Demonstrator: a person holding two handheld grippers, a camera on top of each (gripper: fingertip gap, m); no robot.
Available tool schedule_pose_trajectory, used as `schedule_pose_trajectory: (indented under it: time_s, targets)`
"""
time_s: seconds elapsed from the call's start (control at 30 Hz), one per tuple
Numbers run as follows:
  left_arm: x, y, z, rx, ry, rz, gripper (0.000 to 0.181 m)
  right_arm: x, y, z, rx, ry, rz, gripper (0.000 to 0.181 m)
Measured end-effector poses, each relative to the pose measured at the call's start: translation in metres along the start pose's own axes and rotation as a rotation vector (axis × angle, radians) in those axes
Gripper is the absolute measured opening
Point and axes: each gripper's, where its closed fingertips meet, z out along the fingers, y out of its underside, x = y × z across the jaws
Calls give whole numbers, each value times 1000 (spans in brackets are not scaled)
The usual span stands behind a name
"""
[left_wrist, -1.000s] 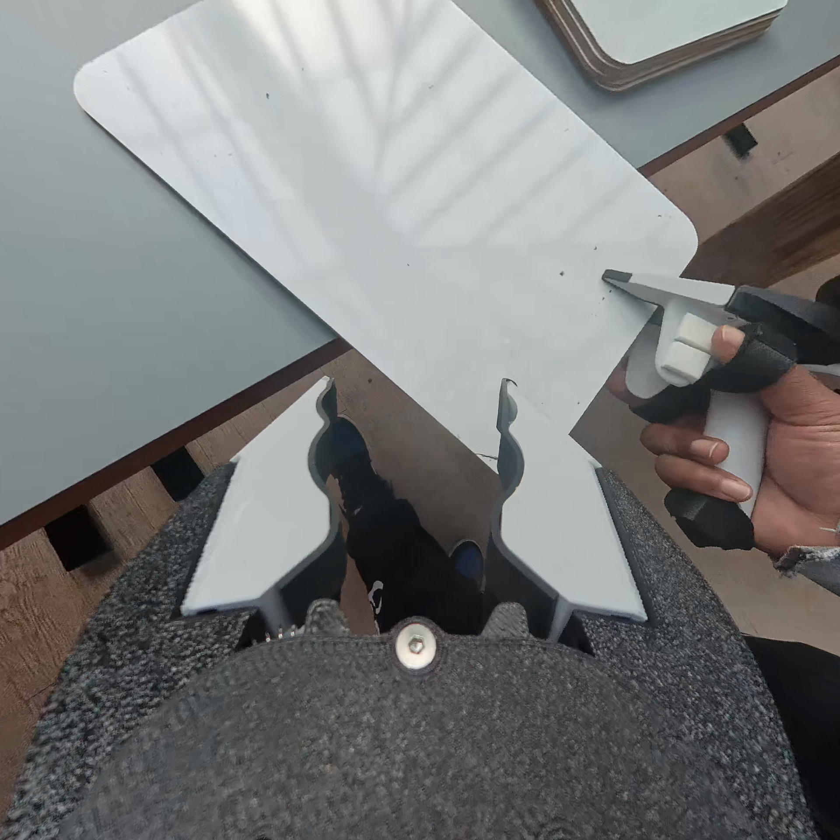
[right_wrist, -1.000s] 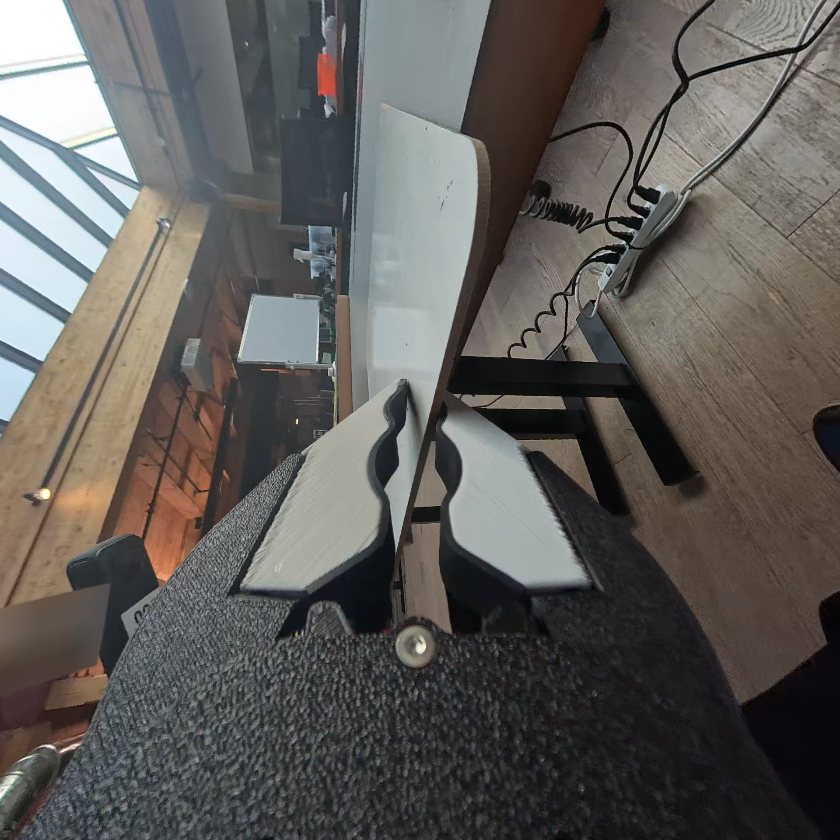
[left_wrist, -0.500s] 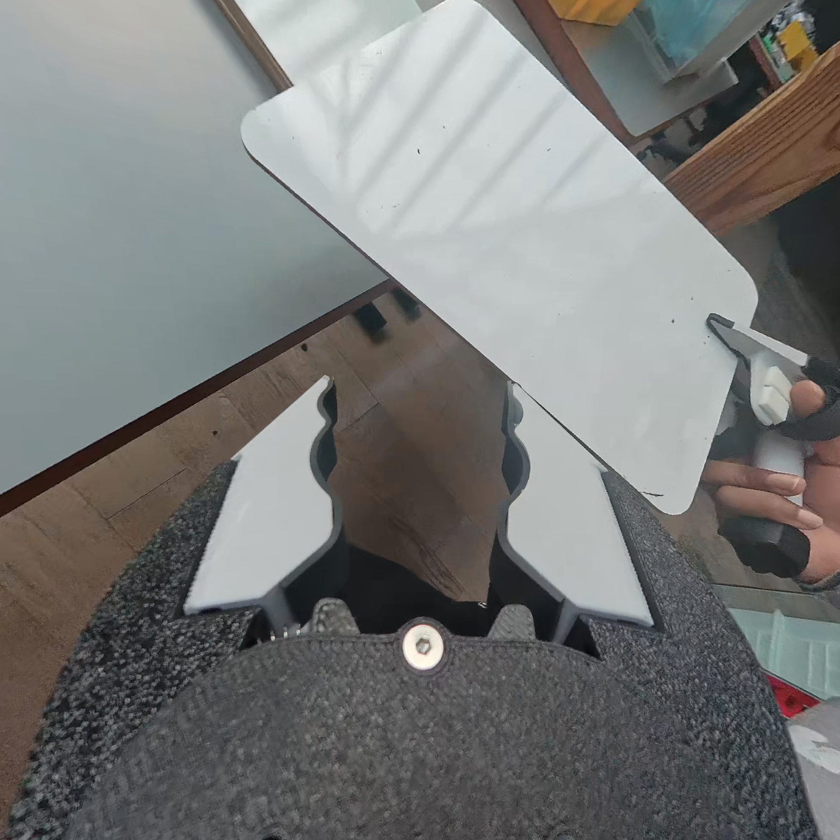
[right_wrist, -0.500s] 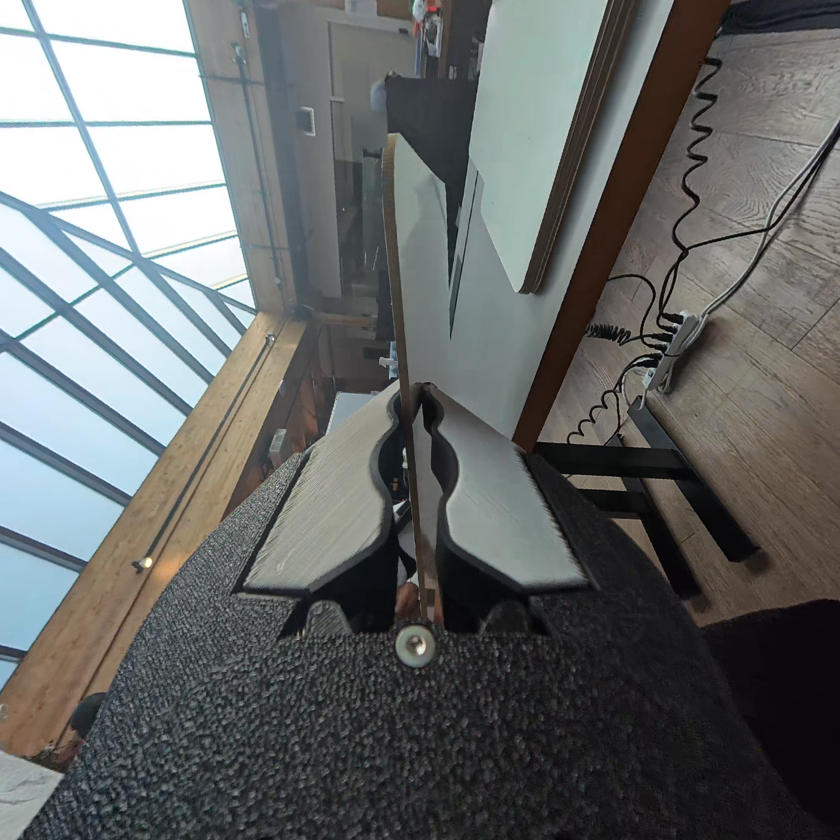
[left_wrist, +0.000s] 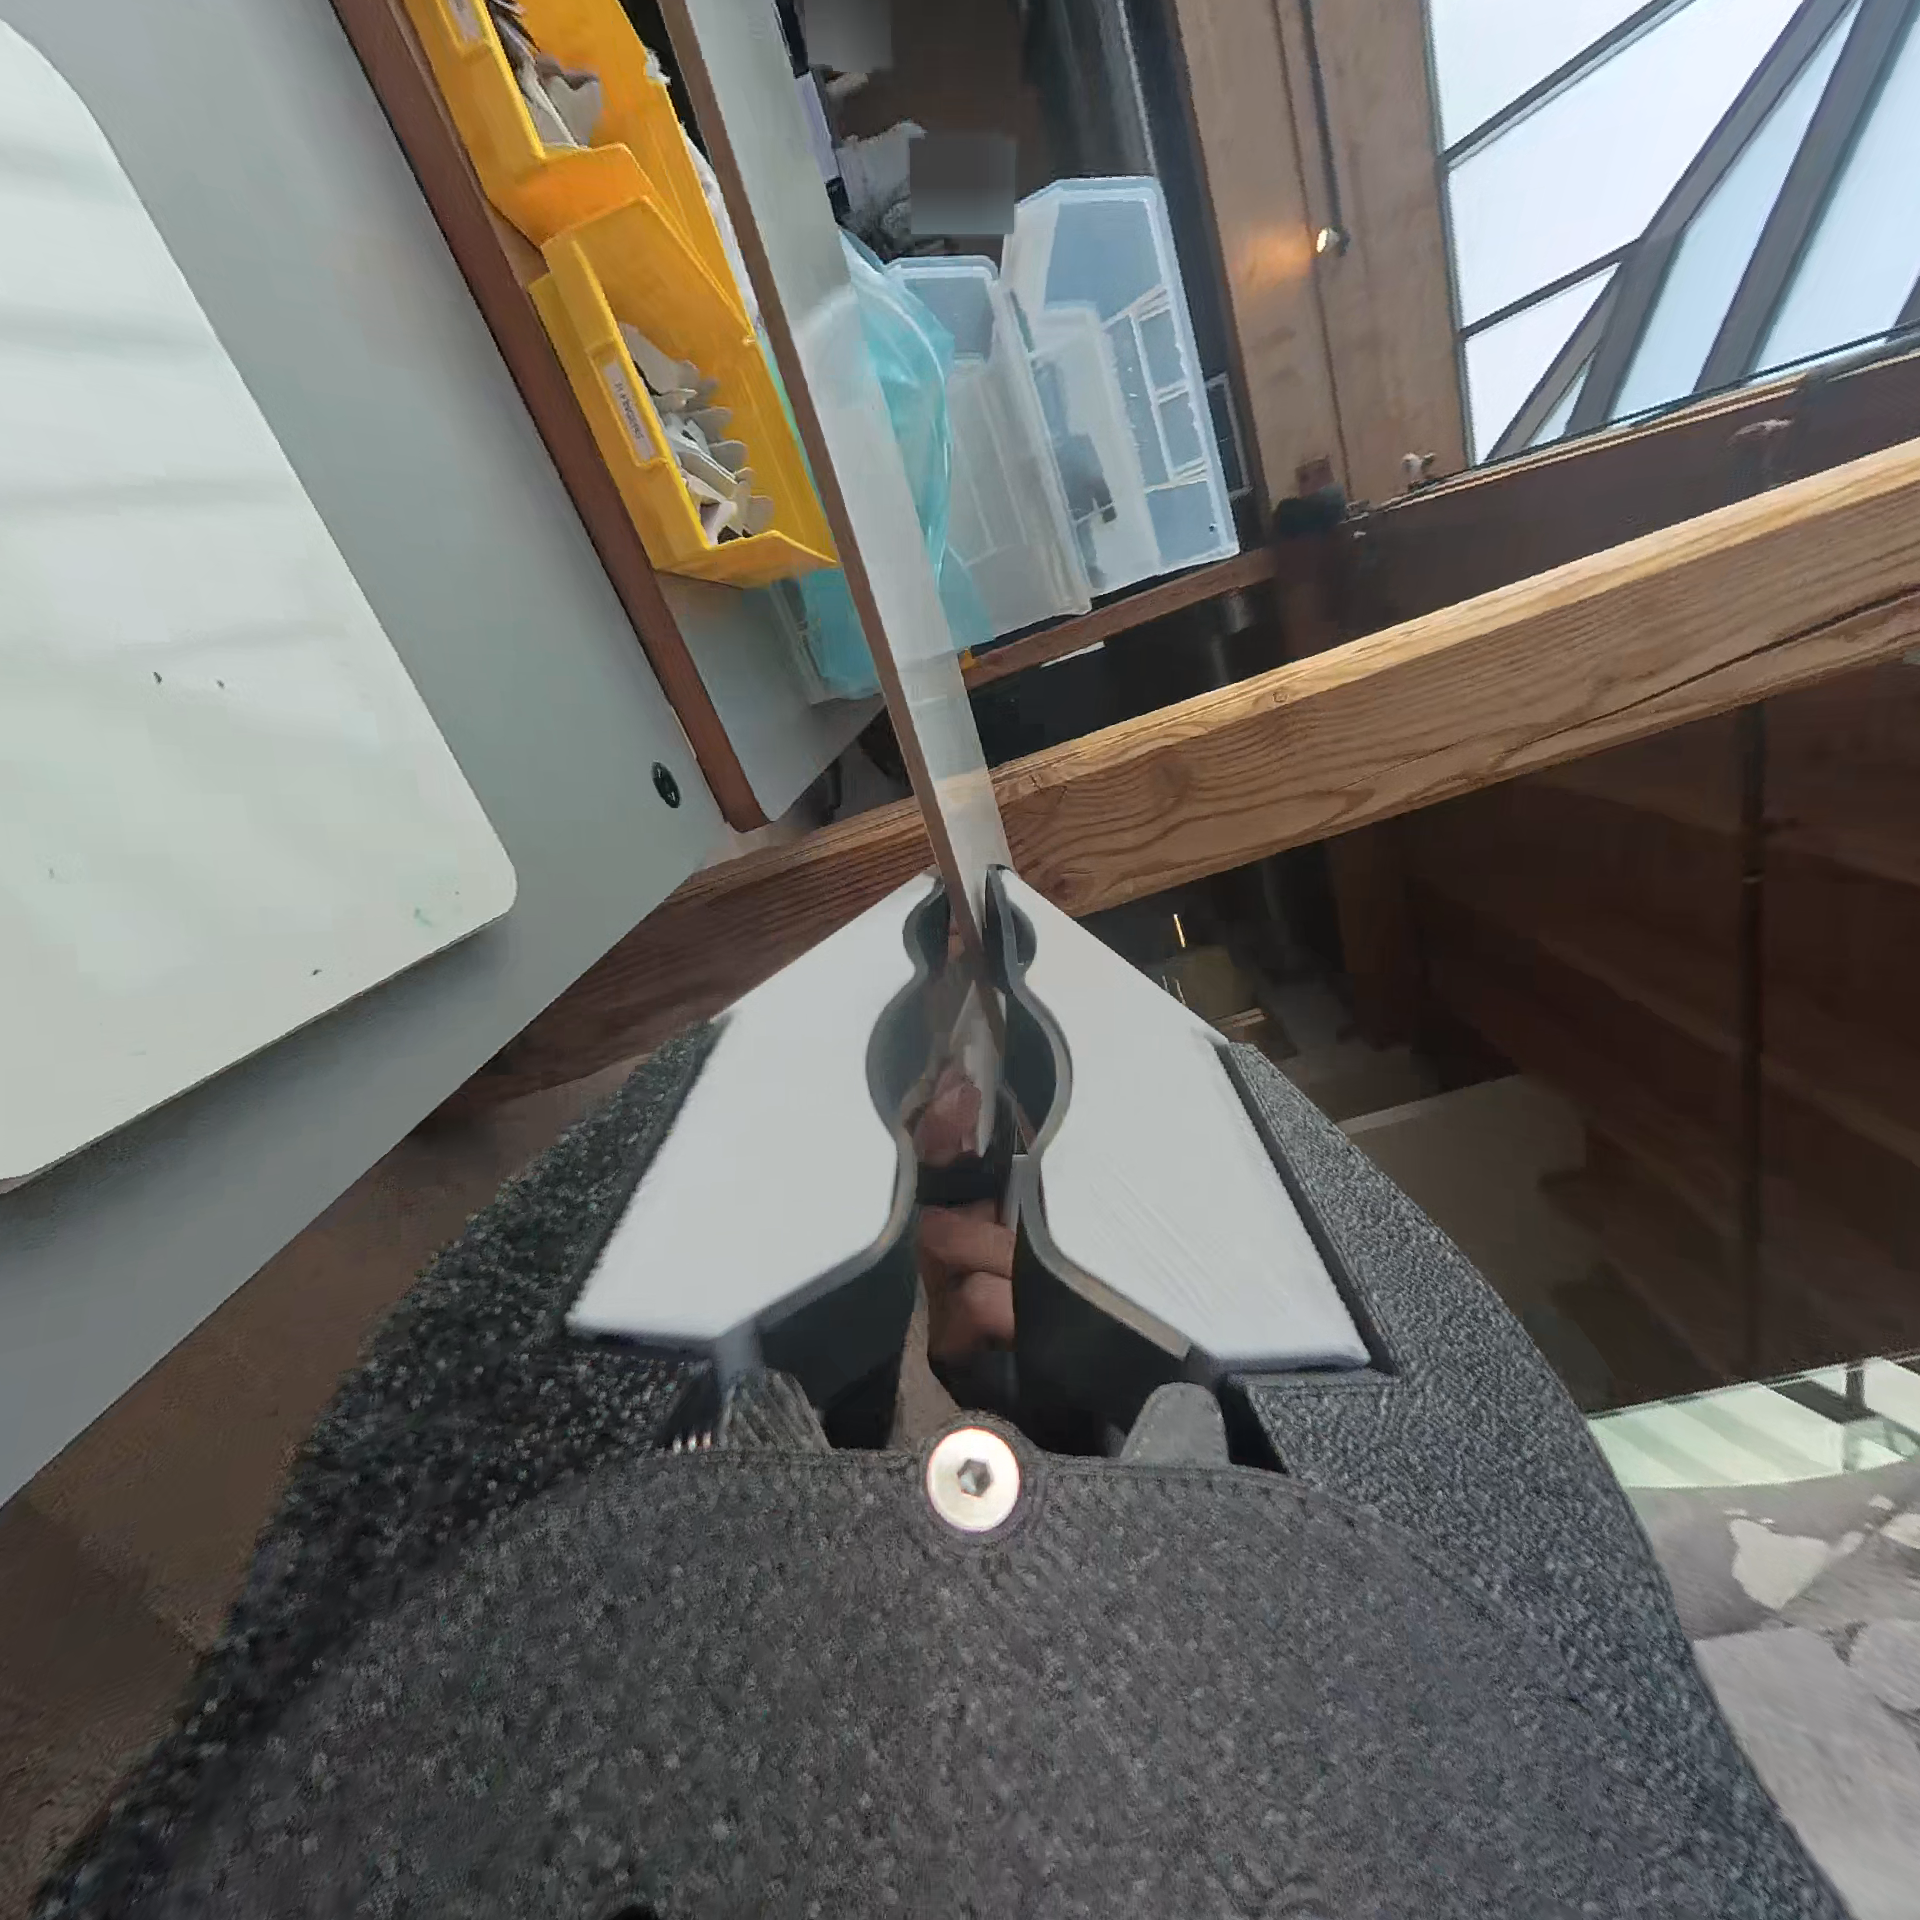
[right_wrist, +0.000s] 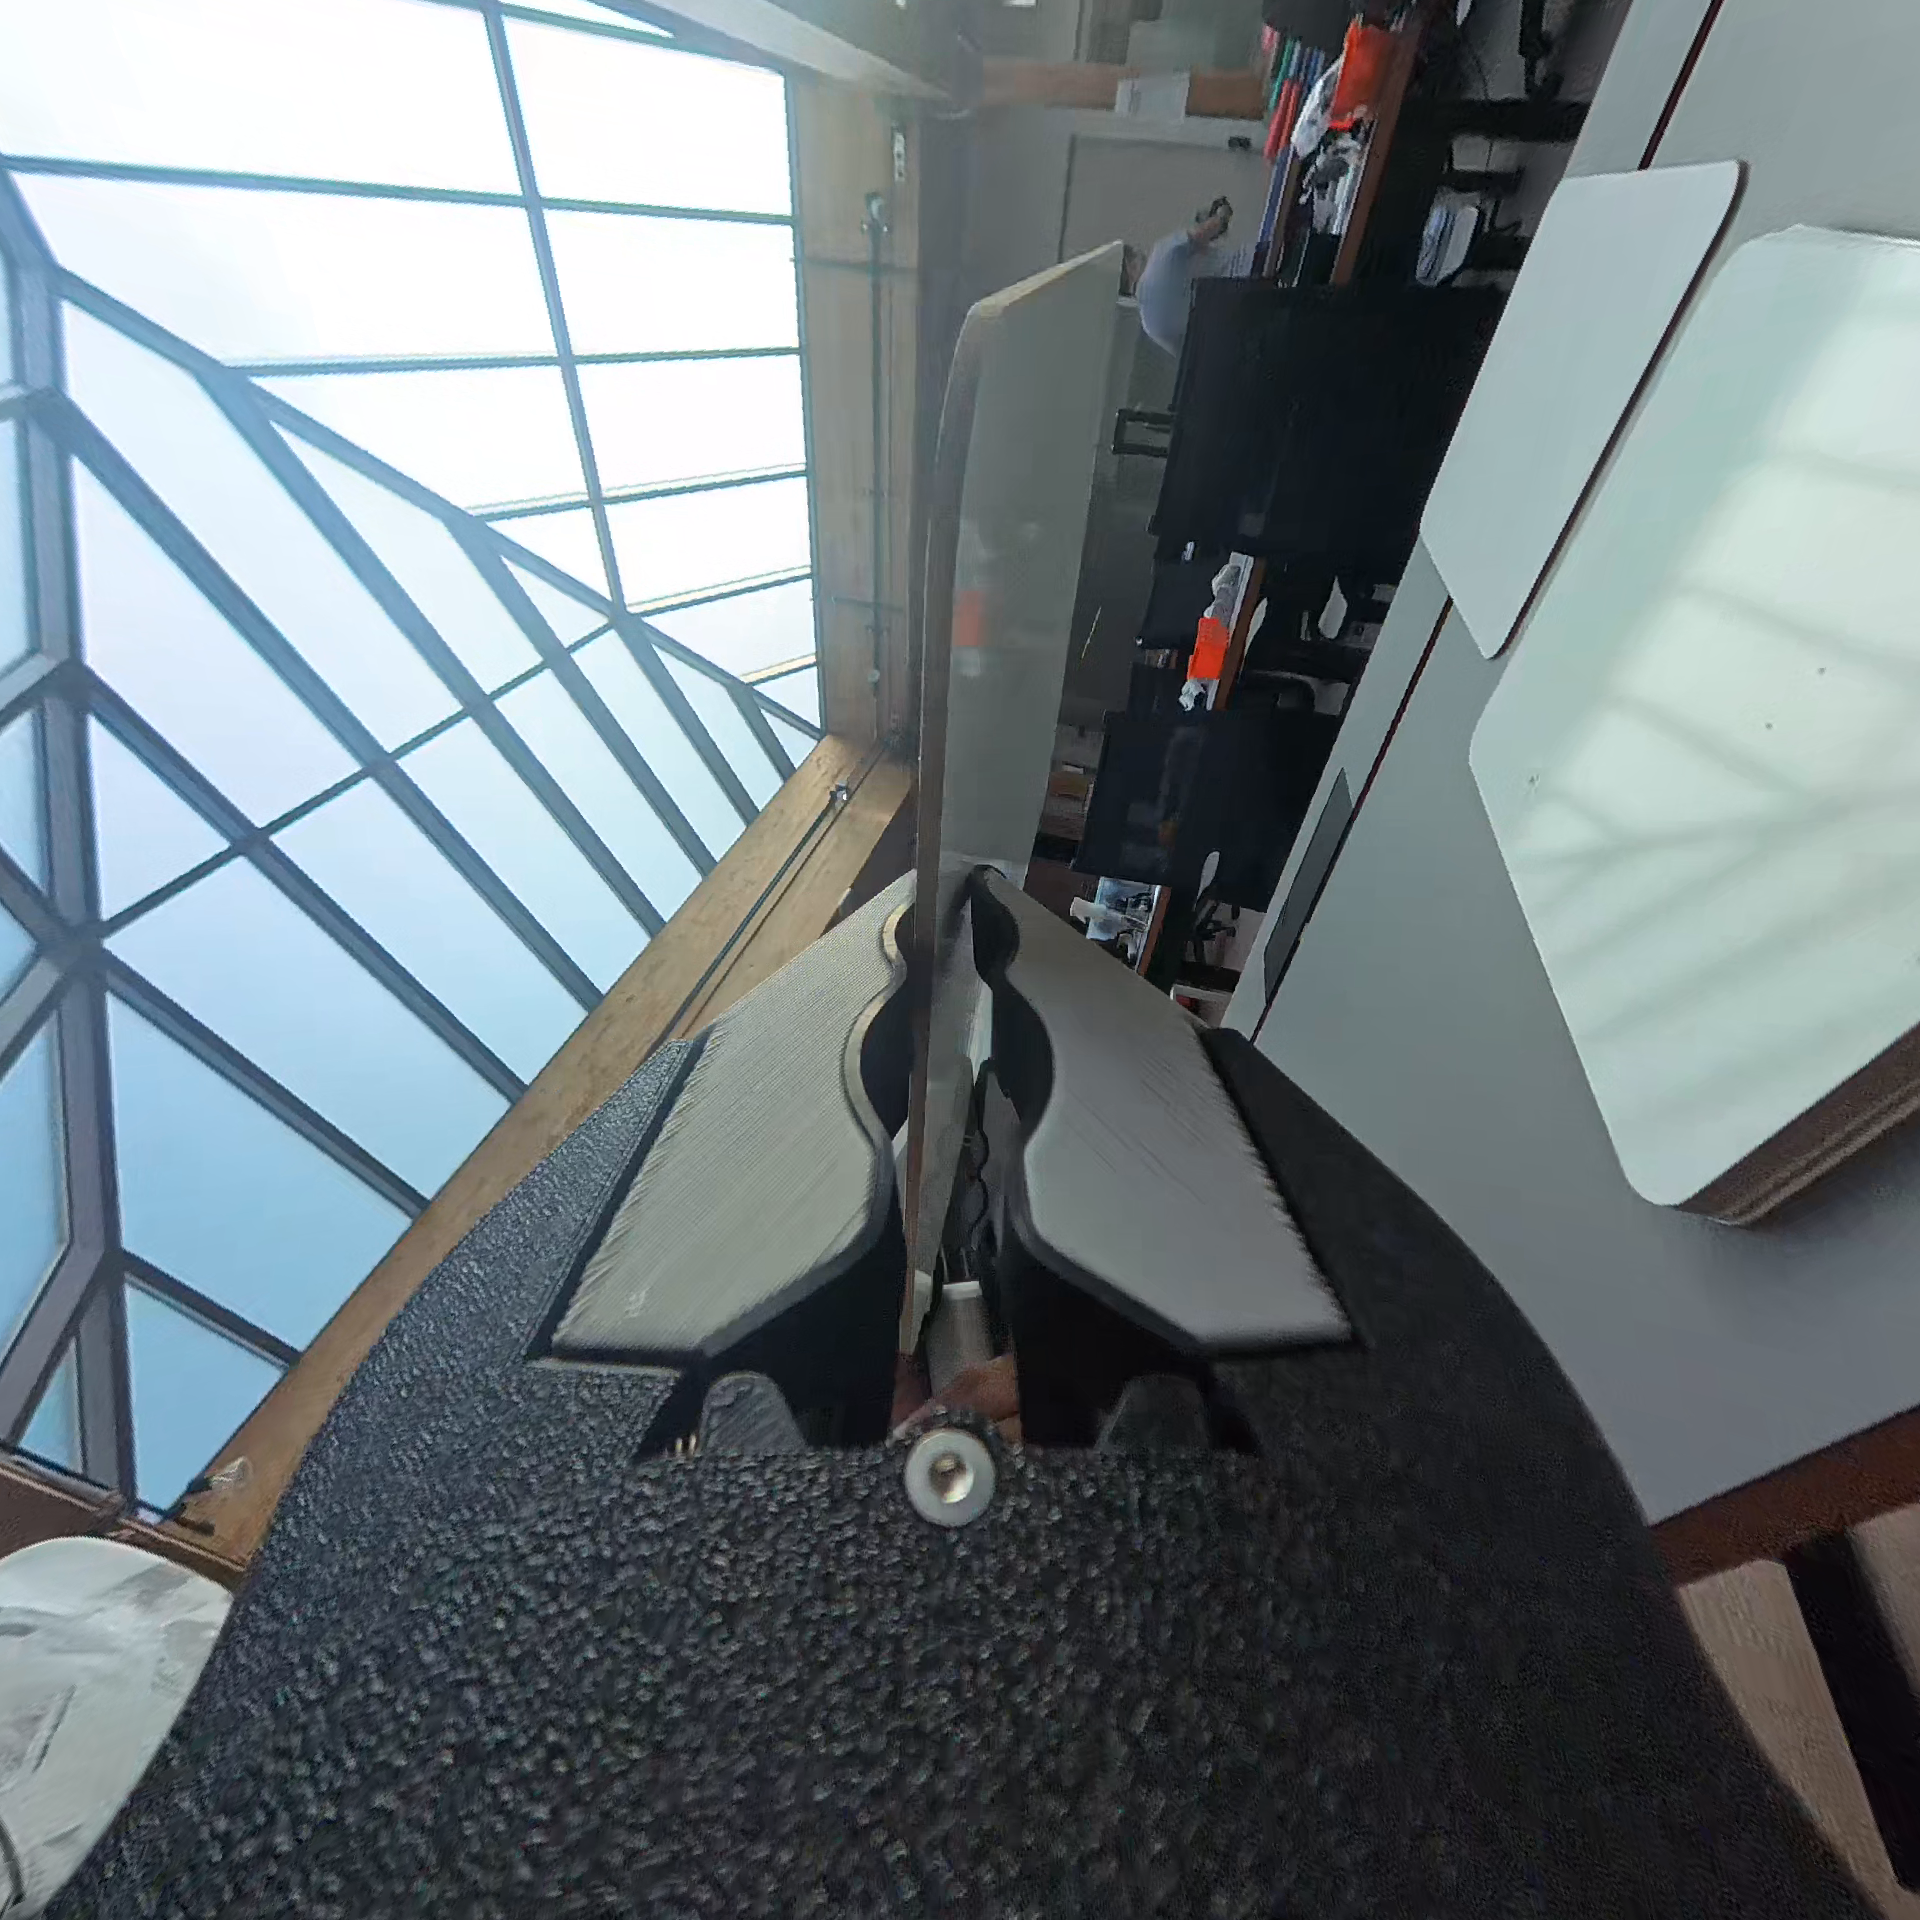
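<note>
Grey table top (left_wrist: 436, 416) with a dark brown edge band, seen tilted in both wrist views. Bearing a stack of white boards (right_wrist: 1714, 727) with rounded corners and layered plywood edges, lying flat near the table's edge; same top board (left_wrist: 187, 623) speckled with small dark marks in the left wrist view. Just beyond the stack, a single thin white board (right_wrist: 1569, 405), flat on the grey surface and partly overlapped by the stack. Past a seam, a neighbouring grey surface (left_wrist: 748, 644) carrying yellow bins (left_wrist: 665, 364) of pale pieces and clear plastic boxes (left_wrist: 1091, 395). Wooden floor (right_wrist: 1766, 1683) under the table edge.
</note>
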Motion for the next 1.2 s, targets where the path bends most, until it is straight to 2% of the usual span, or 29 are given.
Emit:
schedule_pose_trajectory:
  time_s: [0.1, 0.23, 0.27, 0.37, 0.43, 0.5, 0.57, 0.63, 0.7, 0.83, 0.9, 1.03, 1.2]
  targets:
    - [7, -31, 12, -20, 78, -35, 8, -9, -15, 33, -89, -33, -74, 12]
    - [4, -66, 12, -51, 154, -60, 8, -15, -61, 68, -186, -33, -188, 54]
    - [-1, -71, 11, -61, 152, -57, 7, -8, -70, 76, -243, 0, -232, 58]
    - [-14, -81, 8, -102, 133, -41, 4, 4, -83, 96, -470, 6, -256, 60]
    - [-23, -84, 7, -124, 126, -43, 3, 30, -75, 107, -679, 111, -284, 61]
    - [-36, -82, 8, -146, 98, -48, 1, 48, -65, 120, -812, 161, -292, 43]
    - [-57, -75, 11, -173, 27, -37, 1, 74, -61, 130, -910, 265, -352, 22]
    - [-83, -66, 13, -207, -75, -30, 3, 105, -61, 130, -1008, 395, -409, 29]
    - [-111, -57, 15, -225, -199, -54, 9, 132, -63, 128, -1066, 500, -387, 31]
    - [-164, -32, 16, -308, -481, -57, 31, 176, -63, 124, -1184, 642, -445, 35]
    - [-182, -24, 16, -342, -587, -63, 33, 197, -63, 120, -1250, 706, -480, 40]
    - [-199, -18, 15, -397, -752, -6, 40, 212, -60, 123, -1324, 727, -558, 45]
    - [-207, -13, 21, -395, -819, -21, 43, 227, -63, 109, -1396, 802, -596, 59]
